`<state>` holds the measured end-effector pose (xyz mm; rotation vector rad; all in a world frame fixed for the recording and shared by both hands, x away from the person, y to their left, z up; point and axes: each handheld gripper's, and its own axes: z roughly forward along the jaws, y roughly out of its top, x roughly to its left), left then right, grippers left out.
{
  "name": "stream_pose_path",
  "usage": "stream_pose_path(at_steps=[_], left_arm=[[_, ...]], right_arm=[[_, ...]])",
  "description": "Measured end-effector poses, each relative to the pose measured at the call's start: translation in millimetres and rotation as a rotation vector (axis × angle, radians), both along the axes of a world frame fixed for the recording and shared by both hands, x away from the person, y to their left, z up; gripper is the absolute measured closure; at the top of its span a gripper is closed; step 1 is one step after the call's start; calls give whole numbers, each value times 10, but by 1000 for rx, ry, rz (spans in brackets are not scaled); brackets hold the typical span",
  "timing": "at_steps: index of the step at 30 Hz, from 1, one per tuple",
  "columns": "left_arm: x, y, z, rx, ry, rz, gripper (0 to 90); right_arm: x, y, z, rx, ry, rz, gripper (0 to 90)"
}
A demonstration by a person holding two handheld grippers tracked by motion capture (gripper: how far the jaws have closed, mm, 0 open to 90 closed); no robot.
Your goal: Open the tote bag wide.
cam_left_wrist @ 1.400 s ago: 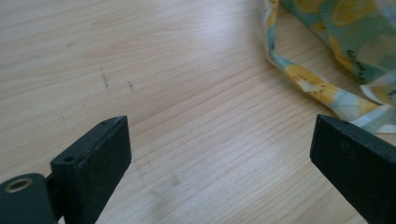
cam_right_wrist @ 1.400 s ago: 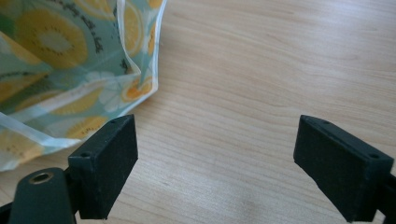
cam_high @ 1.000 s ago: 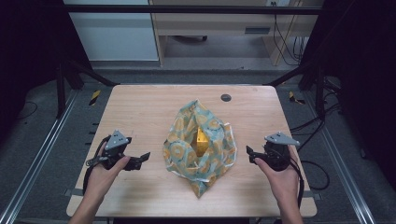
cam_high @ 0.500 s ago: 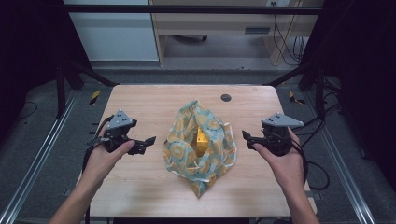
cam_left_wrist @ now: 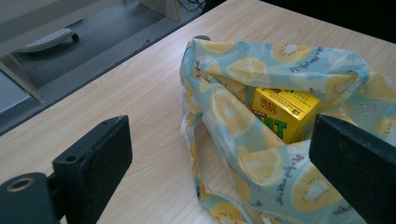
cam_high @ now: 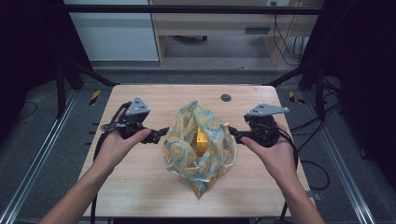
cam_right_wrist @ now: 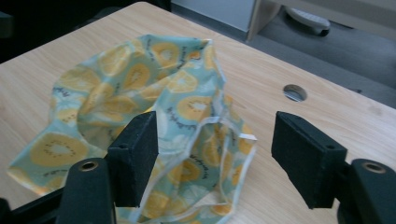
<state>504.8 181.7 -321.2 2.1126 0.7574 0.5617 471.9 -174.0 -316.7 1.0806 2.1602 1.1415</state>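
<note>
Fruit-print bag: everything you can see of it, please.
The bag is thin, soft fabric, pale blue-green with yellow citrus slices and small lettering, white-edged at the hems. It lies crumpled mid-table, mouth gaping upward, one corner pointing to the near edge. A white-edged handle loop droops on its right side. A yellow carton sits inside, its top showing. Nothing else touches it except the wooden table.

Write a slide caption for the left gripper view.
Open left gripper faces a lemon-print bag on the table, yellow box inside.
</note>
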Motion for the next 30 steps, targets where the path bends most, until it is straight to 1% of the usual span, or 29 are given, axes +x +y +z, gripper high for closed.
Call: stream_pose_path(at_steps=[2,3,4,5,7,12,15,17,21,22,24,26,30], left_arm=[[35,-72,-16,6,7,-10,59],[43,-99,-25,3,8,-9,59],[57,-122,-32,11,10,-13,60],[69,-162,-53,2,11,-12,62],[96,-219,-91,13,18,-17,68],[155,-288,-163,23,38,-9,71],[195,-310,-208,14,58,5,73],[210,-323,-245,21,66,13,73],[251,-332,-353,10,93,38,73],[262,-333,-376,8,97,43,72],[275,-343,-413,-2,108,38,73],[283,-359,-434,3,111,38,73],[287,-409,-457,7,116,41,72]], right_arm=[[15,80,-29,-2,18,23,348],[15,80,-29,-2,18,23,348],[20,96,-39,-2,19,31,353],[26,118,-51,-1,24,36,360],[41,167,-78,-3,36,50,374],[82,272,-123,-7,48,70,374],[106,339,-174,-4,60,70,353],[120,385,-223,-5,71,69,323],[142,449,-334,-3,86,56,270],[155,466,-374,-9,93,52,243],[167,491,-423,-14,97,51,226],[174,509,-452,-20,96,43,205],[195,545,-487,-20,99,35,209]])
